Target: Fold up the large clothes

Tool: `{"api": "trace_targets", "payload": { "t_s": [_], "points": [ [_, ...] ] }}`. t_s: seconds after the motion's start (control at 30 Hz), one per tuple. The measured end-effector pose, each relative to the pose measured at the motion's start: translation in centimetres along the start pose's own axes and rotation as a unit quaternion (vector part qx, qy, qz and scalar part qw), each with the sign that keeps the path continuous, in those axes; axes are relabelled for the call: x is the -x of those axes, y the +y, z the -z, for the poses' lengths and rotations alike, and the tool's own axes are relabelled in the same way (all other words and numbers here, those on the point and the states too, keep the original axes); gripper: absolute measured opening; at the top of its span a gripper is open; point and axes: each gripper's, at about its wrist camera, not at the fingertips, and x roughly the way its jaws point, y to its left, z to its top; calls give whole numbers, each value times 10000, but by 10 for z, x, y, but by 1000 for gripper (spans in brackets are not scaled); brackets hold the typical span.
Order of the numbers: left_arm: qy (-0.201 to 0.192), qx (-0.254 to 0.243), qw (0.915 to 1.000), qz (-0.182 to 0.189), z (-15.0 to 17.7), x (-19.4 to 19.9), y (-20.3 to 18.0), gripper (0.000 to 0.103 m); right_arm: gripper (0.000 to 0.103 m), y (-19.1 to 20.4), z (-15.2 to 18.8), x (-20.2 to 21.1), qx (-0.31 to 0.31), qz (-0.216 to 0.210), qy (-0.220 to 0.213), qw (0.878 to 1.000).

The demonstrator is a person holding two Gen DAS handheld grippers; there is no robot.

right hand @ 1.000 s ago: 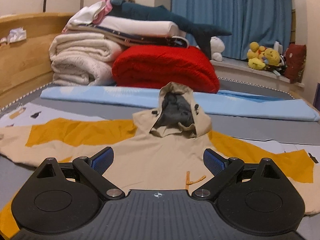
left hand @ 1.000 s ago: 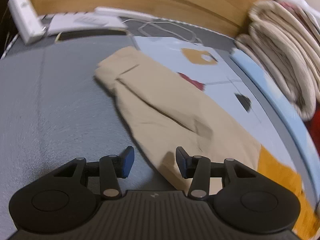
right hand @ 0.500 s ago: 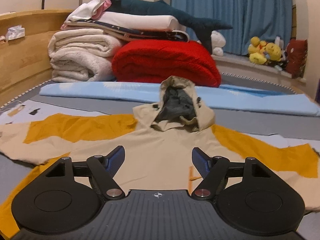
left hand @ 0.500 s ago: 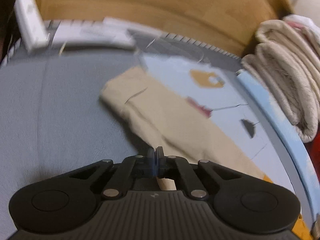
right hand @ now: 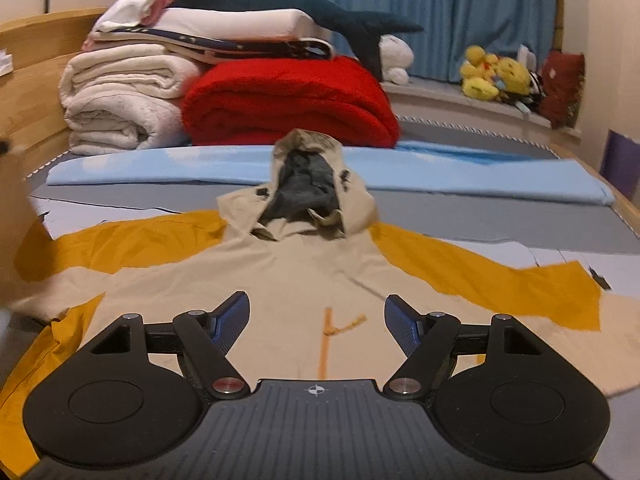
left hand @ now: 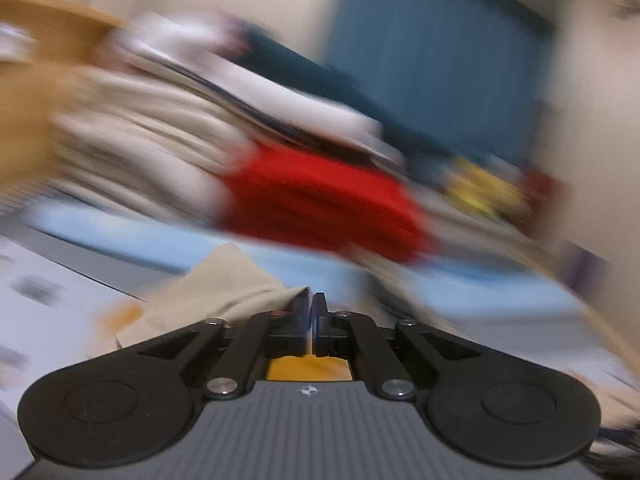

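Observation:
A beige and mustard hooded jacket (right hand: pixel 304 276) lies spread flat on the grey bed, hood (right hand: pixel 310 184) toward the far side. My right gripper (right hand: pixel 317 320) is open and empty, low over the jacket's chest. My left gripper (left hand: pixel 311 312) is shut on the beige sleeve (left hand: pixel 224 284), which is lifted and bunched at the jaws. The left wrist view is heavily blurred by motion.
A red blanket (right hand: pixel 288 100), rolled white blankets (right hand: pixel 120 100), a stack of folded bedding with a plush shark (right hand: pixel 280 4) and a light blue sheet (right hand: pixel 480 176) lie beyond the hood. Plush toys (right hand: pixel 496 76) sit by the blue curtain. A wooden bed frame (right hand: pixel 28 92) runs along the left.
My left gripper shut on the sleeve, then lifted and swung it round toward the jacket's body. My right gripper narrowed its opening a little and moved closer over the chest.

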Motion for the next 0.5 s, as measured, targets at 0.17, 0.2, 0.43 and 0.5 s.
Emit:
{"api": "trace_targets", "payload": {
  "t_s": [0.17, 0.2, 0.43, 0.5],
  "points": [
    [1233, -628, 9862, 908, 42, -5, -85, 30, 39, -30, -1, 7, -420, 50, 152, 9990],
    [1307, -633, 9866, 750, 41, -1, -87, 30, 33, -38, -2, 6, -588, 65, 201, 9980],
    [1019, 126, 9904, -921, 10, 24, -28, 33, 33, -66, -6, 10, -1405, -3, 248, 9898],
    [869, 89, 9875, -1311, 21, 23, -10, 33, 33, -62, -6, 10, -1386, -110, 219, 9900]
  ]
}}
